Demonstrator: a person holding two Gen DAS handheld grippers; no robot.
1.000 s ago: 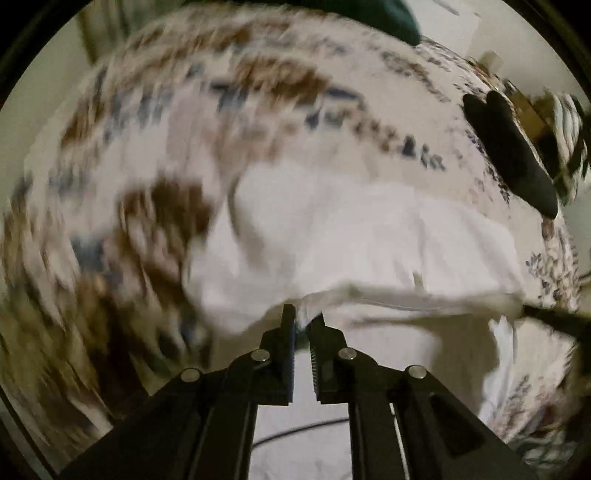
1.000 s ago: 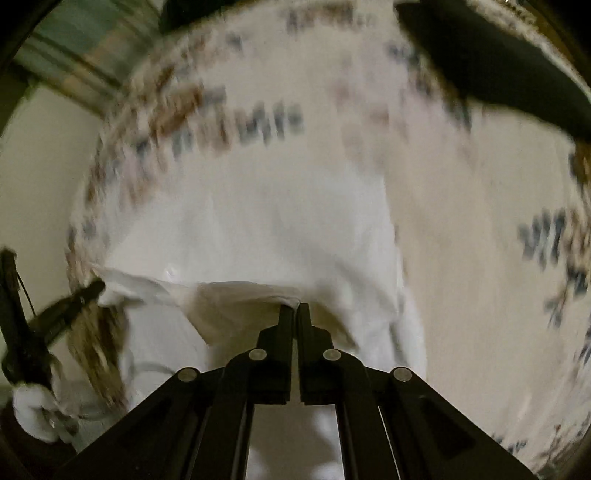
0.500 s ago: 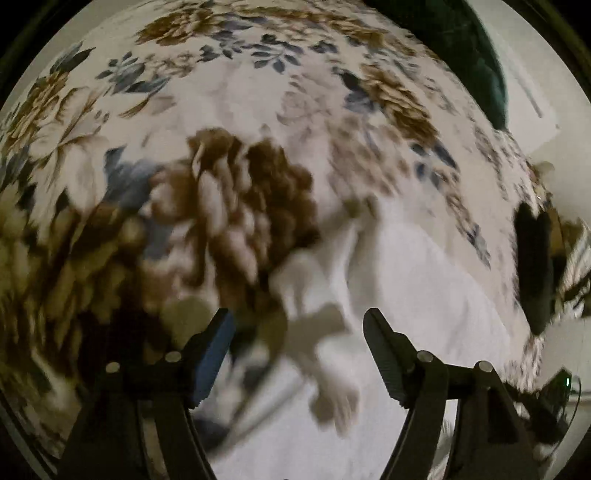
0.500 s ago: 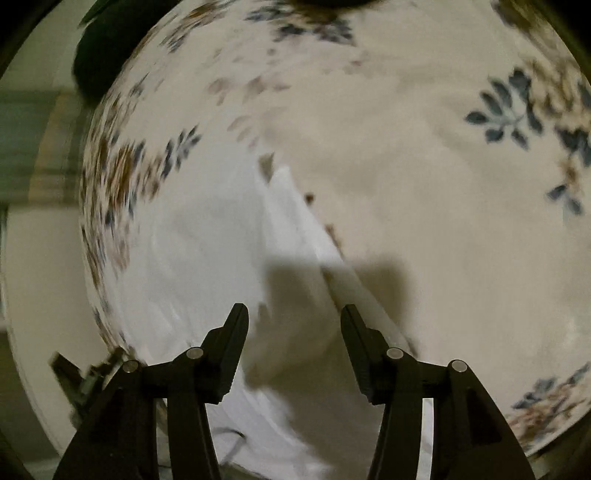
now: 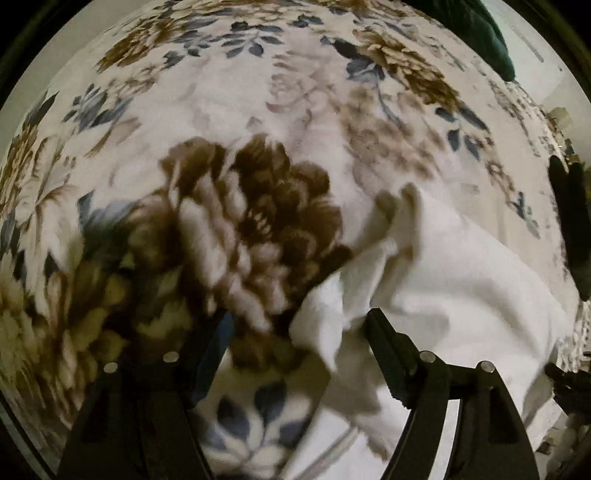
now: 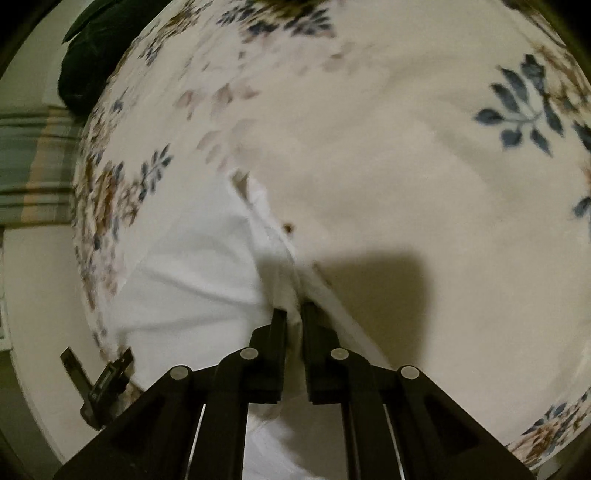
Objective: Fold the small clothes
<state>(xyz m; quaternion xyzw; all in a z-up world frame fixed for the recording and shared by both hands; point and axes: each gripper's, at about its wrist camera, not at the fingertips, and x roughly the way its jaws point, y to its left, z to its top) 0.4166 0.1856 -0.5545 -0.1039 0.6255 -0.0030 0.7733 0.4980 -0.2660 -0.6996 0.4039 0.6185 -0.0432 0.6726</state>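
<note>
A small white garment point(image 5: 461, 273) lies on a floral blanket point(image 5: 221, 110). In the left wrist view my left gripper point(image 5: 299, 328) is wide open just above the garment's rumpled left corner, with nothing between the fingers. In the right wrist view the garment point(image 6: 192, 266) spreads to the left and my right gripper point(image 6: 294, 314) is shut on a bunched fold of its right edge. The left gripper also shows in the right wrist view point(image 6: 98, 384) at the lower left by the garment's far side.
The floral blanket point(image 6: 406, 147) covers the whole surface. A dark green cushion point(image 5: 484, 29) lies at the far edge and also shows in the right wrist view point(image 6: 92, 55). A black item point(image 5: 569, 221) lies at the right. A striped cloth point(image 6: 33, 166) lies beyond the bed's left side.
Both grippers let go of the garment's edge a second ago and opened. Since then the right gripper has shut on the right edge; the left stays open and has come closer to the corner.
</note>
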